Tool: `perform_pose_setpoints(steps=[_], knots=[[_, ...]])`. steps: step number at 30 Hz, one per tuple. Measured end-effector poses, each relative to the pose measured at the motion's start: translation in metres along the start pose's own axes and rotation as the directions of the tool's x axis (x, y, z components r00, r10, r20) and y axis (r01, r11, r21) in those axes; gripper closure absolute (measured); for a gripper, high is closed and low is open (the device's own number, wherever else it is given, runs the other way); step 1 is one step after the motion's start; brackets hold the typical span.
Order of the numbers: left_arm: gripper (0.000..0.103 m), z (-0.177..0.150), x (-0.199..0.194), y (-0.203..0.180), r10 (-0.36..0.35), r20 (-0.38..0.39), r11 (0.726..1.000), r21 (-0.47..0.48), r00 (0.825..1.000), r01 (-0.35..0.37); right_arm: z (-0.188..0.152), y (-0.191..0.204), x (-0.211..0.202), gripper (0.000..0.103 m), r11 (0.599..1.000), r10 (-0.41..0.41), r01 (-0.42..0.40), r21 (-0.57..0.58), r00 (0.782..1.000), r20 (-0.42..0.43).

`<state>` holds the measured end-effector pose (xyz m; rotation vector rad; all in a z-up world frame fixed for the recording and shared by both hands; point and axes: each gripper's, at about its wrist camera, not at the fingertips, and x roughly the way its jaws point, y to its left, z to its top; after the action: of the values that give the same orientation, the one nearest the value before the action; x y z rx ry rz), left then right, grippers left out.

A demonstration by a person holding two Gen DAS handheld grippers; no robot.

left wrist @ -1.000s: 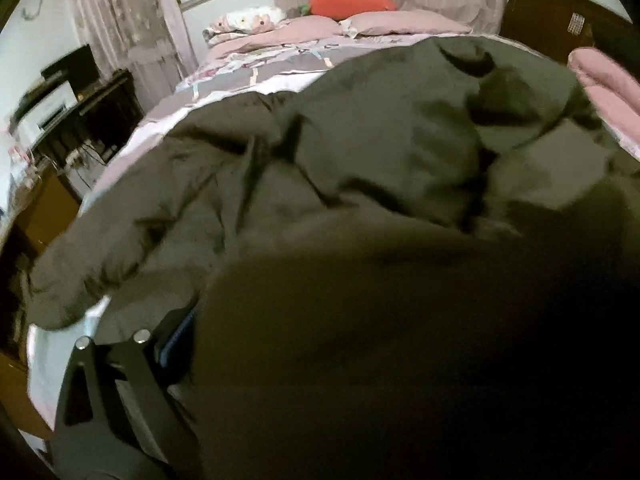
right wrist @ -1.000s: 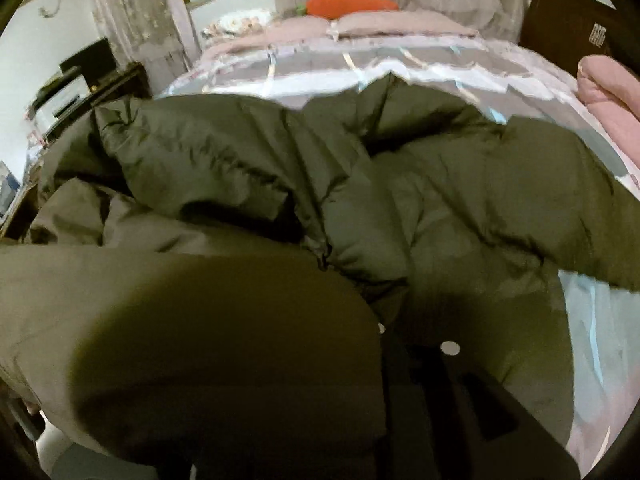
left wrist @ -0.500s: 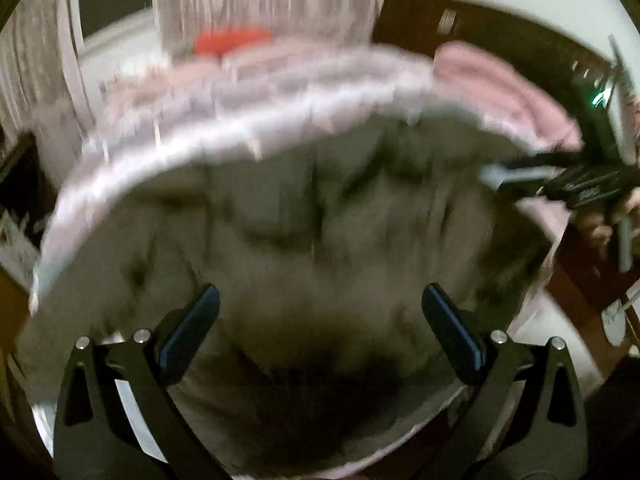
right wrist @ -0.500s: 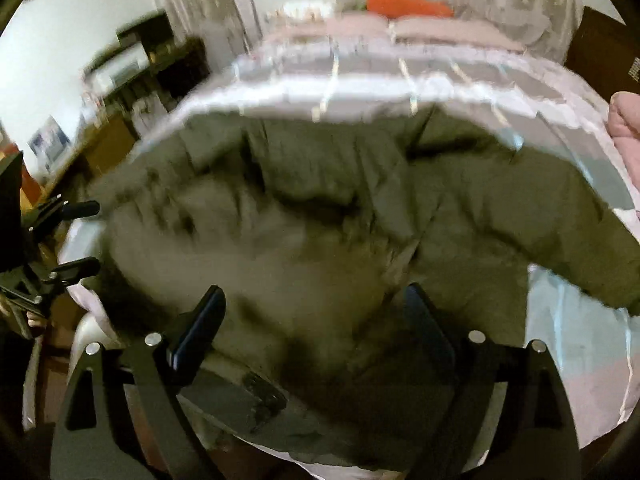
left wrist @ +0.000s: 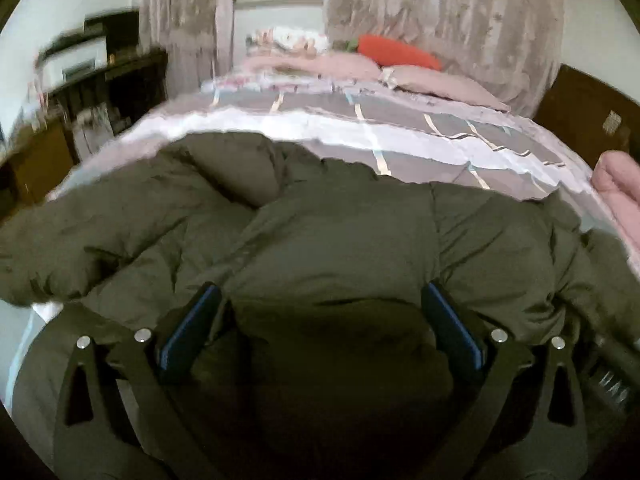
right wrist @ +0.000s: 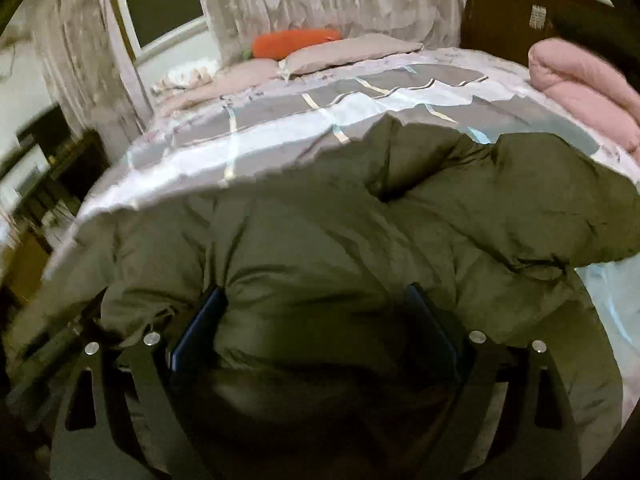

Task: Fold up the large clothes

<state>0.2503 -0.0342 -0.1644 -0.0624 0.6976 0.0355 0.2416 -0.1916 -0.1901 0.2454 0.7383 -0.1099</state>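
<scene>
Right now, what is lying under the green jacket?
The green jacket lies on the grey and white bedcover, which shows beyond it. Anything else beneath the jacket is covered and cannot be seen.

- the jacket (left wrist: 340, 240) lies spread across the near end of the bed (left wrist: 400, 132), right in front of my tongs.
- my left gripper (left wrist: 320, 320) sits over its near edge, a finger on either side of a puffed fold.
- my right gripper (right wrist: 316, 320) straddles the padding the same way.
- behind the jacket comes bare bedspread, then pillows (left wrist: 440, 84) at the head, with the carrot cushion (left wrist: 396, 52) on them.
- curtains (left wrist: 440, 16) hang behind the head.
- a folded quilt (right wrist: 584, 84) lies on the bed's right side.
- shelving (left wrist: 100, 80), i think, stands to the left.
</scene>
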Motion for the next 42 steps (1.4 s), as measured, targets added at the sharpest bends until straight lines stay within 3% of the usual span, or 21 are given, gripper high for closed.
perform_pose_setpoints(steps=[4, 8, 16, 22, 32, 36, 39, 42], knots=[[0.002, 0.013, 0.020, 0.001, -0.032, -0.027, 0.999, -0.015, 0.999, 0.032, 0.014, 0.002, 0.016, 0.012, 0.999, 0.031, -0.031, -0.022, 0.999, -0.010], [0.002, 0.025, 0.039, -0.011, -0.011, -0.033, 1.000, 0.005, 0.999, 0.011, 0.032, 0.010, 0.042, 0.011, 0.999, 0.003, -0.004, -0.053, 1.000, -0.025], [0.002, 0.069, 0.110, -0.025, 0.036, -0.014, 0.998, 0.050, 0.999, -0.036, 0.074, 0.024, 0.097, 0.008, 0.991, -0.057, 0.060, -0.122, 0.998, 0.021], [0.002, 0.083, 0.142, -0.029, 0.014, -0.013, 0.999, 0.036, 1.000, -0.013, 0.087, 0.024, 0.132, 0.003, 0.989, -0.077, 0.081, -0.123, 0.996, 0.040], [0.002, 0.090, 0.119, -0.024, 0.010, -0.080, 0.998, 0.061, 0.997, -0.005, 0.100, 0.017, 0.115, 0.003, 0.993, -0.050, 0.043, -0.112, 0.997, -0.062], [0.002, 0.082, 0.077, -0.008, -0.079, -0.092, 0.995, 0.046, 0.993, 0.083, 0.093, 0.001, 0.069, 0.003, 0.991, 0.009, -0.012, -0.130, 1.000, -0.023], [0.002, 0.063, 0.063, 0.010, -0.059, -0.145, 0.998, 0.024, 0.988, 0.063, 0.076, -0.017, 0.062, 0.003, 0.993, -0.010, -0.005, -0.117, 0.991, -0.130], [0.002, 0.042, 0.066, 0.036, -0.054, -0.237, 0.997, -0.070, 0.970, 0.039, 0.051, -0.044, 0.064, 0.003, 1.000, -0.009, 0.012, 0.011, 0.965, -0.262]])
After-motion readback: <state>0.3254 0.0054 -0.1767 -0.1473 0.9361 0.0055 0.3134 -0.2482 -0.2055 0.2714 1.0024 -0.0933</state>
